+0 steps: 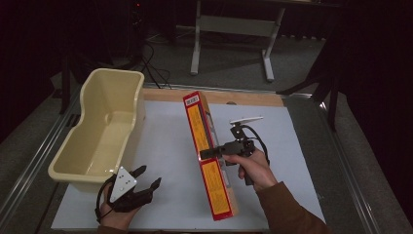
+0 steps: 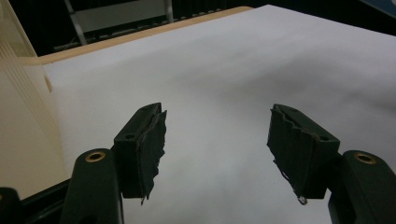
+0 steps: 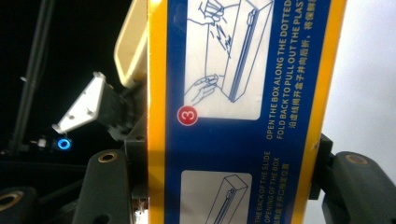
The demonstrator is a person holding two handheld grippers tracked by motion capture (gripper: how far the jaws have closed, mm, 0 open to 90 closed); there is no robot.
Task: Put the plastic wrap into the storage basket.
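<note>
A long red and yellow box (image 1: 210, 156) is lifted over the white sheet, its far end higher than its near end. My right gripper (image 1: 208, 154) is shut on its middle from the right side. In the right gripper view the box's blue face with printed instructions (image 3: 238, 112) sits between the two jaws, pressed from both sides. My left gripper (image 1: 147, 178) rests near the front left of the sheet, beside the cream tub (image 1: 104, 129), open with nothing between its fingers (image 2: 144, 140).
The cream plastic tub stands at the left of the white sheet (image 1: 165, 146). A wooden table edge (image 1: 253, 98) runs along the back. Beyond it are metal frame legs (image 1: 196, 44) on a grey floor. The other hand's grey plate (image 3: 84, 105) shows at the left.
</note>
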